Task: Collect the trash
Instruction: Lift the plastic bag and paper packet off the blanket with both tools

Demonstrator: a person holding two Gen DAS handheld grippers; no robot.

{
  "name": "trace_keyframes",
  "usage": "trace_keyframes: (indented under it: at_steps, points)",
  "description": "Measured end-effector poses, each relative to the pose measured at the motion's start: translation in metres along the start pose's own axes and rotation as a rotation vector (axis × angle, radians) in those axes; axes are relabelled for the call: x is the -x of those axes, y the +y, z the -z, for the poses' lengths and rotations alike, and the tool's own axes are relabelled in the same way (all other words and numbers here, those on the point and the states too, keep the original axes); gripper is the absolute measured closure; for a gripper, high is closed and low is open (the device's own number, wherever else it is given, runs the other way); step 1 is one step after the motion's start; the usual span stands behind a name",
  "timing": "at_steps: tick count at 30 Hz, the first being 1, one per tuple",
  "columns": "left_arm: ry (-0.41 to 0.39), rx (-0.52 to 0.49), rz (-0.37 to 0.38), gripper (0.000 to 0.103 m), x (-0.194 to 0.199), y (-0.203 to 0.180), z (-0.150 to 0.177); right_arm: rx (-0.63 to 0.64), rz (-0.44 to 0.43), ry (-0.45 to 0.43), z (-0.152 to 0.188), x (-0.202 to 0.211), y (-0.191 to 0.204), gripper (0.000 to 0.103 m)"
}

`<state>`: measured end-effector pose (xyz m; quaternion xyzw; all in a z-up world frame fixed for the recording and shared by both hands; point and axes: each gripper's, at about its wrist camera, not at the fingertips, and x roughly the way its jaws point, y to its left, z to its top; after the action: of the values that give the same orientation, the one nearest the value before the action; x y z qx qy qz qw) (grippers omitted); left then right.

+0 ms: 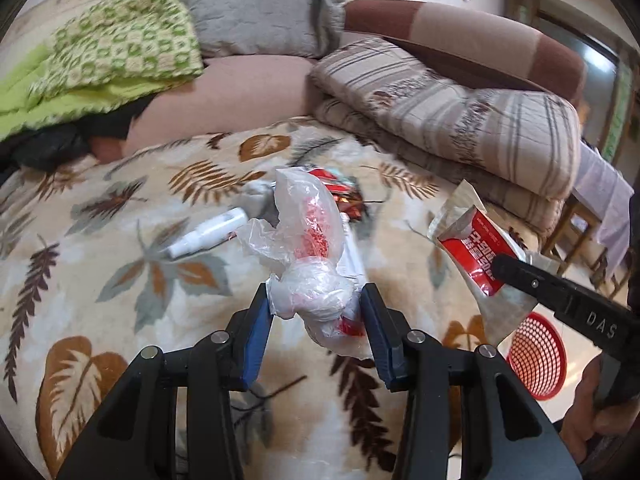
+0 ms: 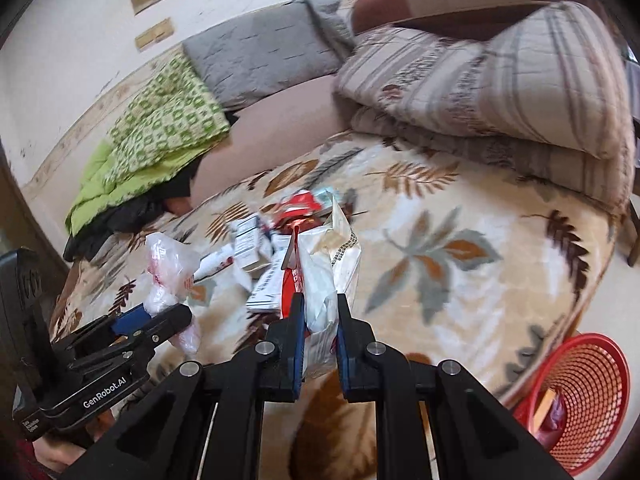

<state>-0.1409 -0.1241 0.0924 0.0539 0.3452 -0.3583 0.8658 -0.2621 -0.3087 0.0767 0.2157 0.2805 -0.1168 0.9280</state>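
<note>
My left gripper (image 1: pixel 316 296) is shut on a crumpled clear plastic bag (image 1: pixel 308 240) with red print, held above the leaf-patterned blanket (image 1: pixel 120 240). It also shows in the right wrist view (image 2: pixel 160 312) with the bag (image 2: pixel 168 264). My right gripper (image 2: pixel 320 304) is shut on a red and white wrapper (image 2: pixel 332 264); it shows in the left wrist view (image 1: pixel 508 272) holding the wrapper (image 1: pixel 476 248). More trash lies on the blanket: a white tube (image 1: pixel 208 232), red wrappers (image 1: pixel 340 188), small boxes (image 2: pixel 252 244). A red mesh basket (image 2: pixel 580 392) stands on the floor at right.
Folded striped quilts (image 1: pixel 460 120) lie at the back right of the bed. A grey pillow (image 1: pixel 256 12) and a green blanket (image 1: pixel 112 56) lie at the back left. The bed edge drops to the floor by the basket (image 1: pixel 536 356).
</note>
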Motion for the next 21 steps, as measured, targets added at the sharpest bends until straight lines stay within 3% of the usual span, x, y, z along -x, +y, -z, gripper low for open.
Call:
trace_keyframes:
  at_steps: [11, 15, 17, 18, 20, 21]
  points:
    - [0.002, 0.034, -0.02, 0.06, 0.0, 0.018, 0.002, 0.015, 0.015, -0.014, -0.006, -0.027, 0.03, 0.089]
    - [0.015, 0.051, -0.025, 0.06, -0.004, 0.019, 0.003, 0.097, 0.044, -0.051, 0.0, -0.023, 0.04, 0.089]
    - [0.018, 0.046, -0.03, 0.06, -0.006, 0.016, 0.004, 0.202, 0.11, -0.089, 0.013, -0.024, 0.043, 0.089]
    - [0.017, 0.038, -0.035, 0.06, -0.007, 0.014, 0.004, 0.235, 0.141, -0.059, 0.019, -0.028, 0.043, 0.089]
    - [0.014, 0.032, -0.041, 0.06, -0.01, 0.01, 0.003, 0.184, 0.083, -0.054, 0.018, -0.02, 0.032, 0.089]
    - [0.011, 0.028, -0.046, 0.06, -0.011, 0.009, 0.003, 0.191, 0.101, -0.08, 0.016, -0.014, 0.031, 0.089]
